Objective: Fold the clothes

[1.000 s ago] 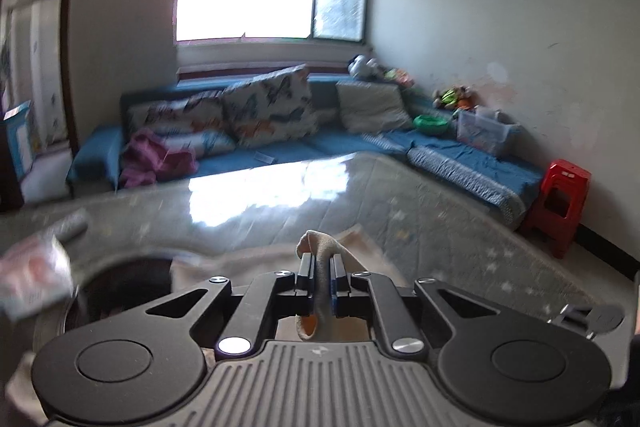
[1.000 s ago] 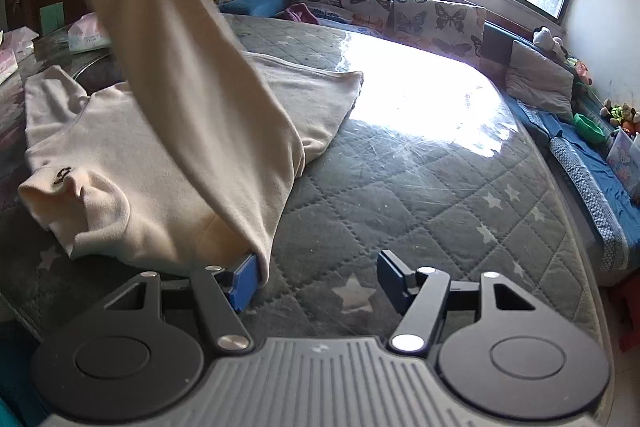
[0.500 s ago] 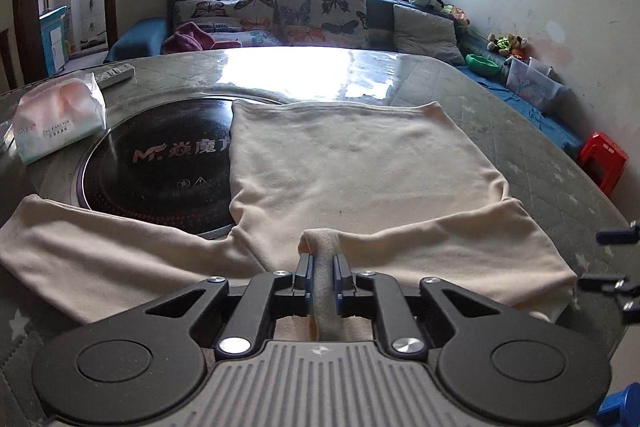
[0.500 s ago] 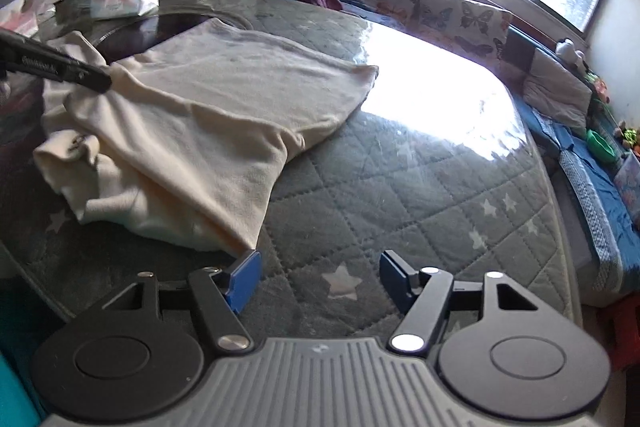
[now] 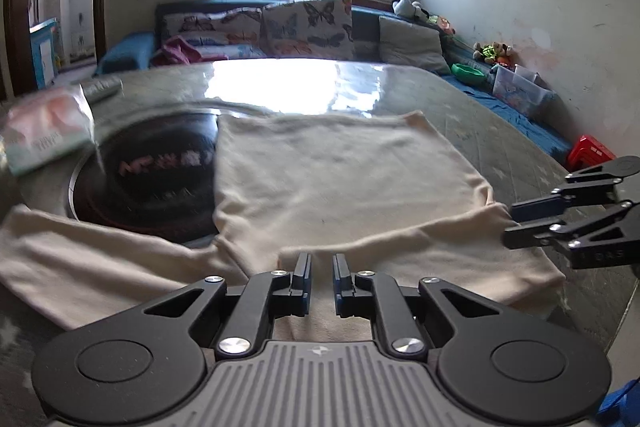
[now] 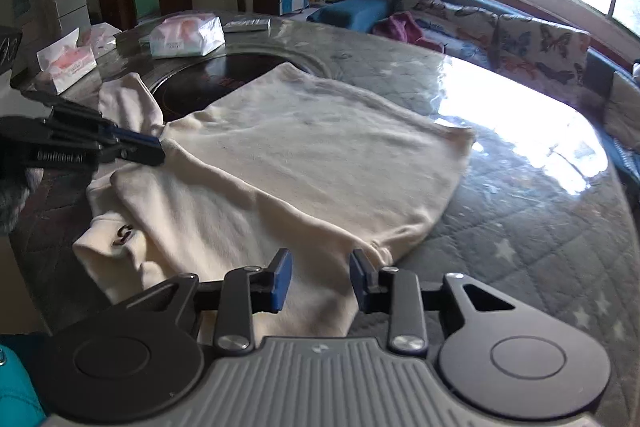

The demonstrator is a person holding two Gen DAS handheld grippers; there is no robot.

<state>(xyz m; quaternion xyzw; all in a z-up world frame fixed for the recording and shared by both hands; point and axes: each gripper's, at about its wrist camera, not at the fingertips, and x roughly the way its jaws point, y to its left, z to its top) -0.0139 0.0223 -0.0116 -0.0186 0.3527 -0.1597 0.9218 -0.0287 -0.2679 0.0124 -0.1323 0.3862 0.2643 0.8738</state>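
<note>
A cream long-sleeved top (image 5: 340, 179) lies flat on the table, its near part folded over; one sleeve (image 5: 80, 251) trails left. My left gripper (image 5: 322, 267) is at the fold's near edge, its jaws almost together with cloth in the narrow gap. From the right wrist it shows at the left, the left gripper (image 6: 160, 149) nipping the cloth where sleeve meets body (image 6: 312, 147). My right gripper (image 6: 320, 275) sits over the top's near corner, its jaws closing with cloth between them and gaps at both pads. In the left wrist view the right gripper (image 5: 510, 225) straddles the fold's right edge.
A black induction hob (image 5: 152, 187) is set into the quilted, glass-covered table (image 6: 520, 227), partly under the top. Tissue packs (image 6: 186, 37) (image 6: 66, 61) and a remote (image 6: 246, 25) lie at the far left. A sofa with butterfly cushions (image 5: 304, 23) and a red stool (image 5: 588, 151) stand beyond.
My left gripper came down from high up and laid the lifted flap flat across the top. My right gripper slid onto the top's near corner and its jaws narrowed.
</note>
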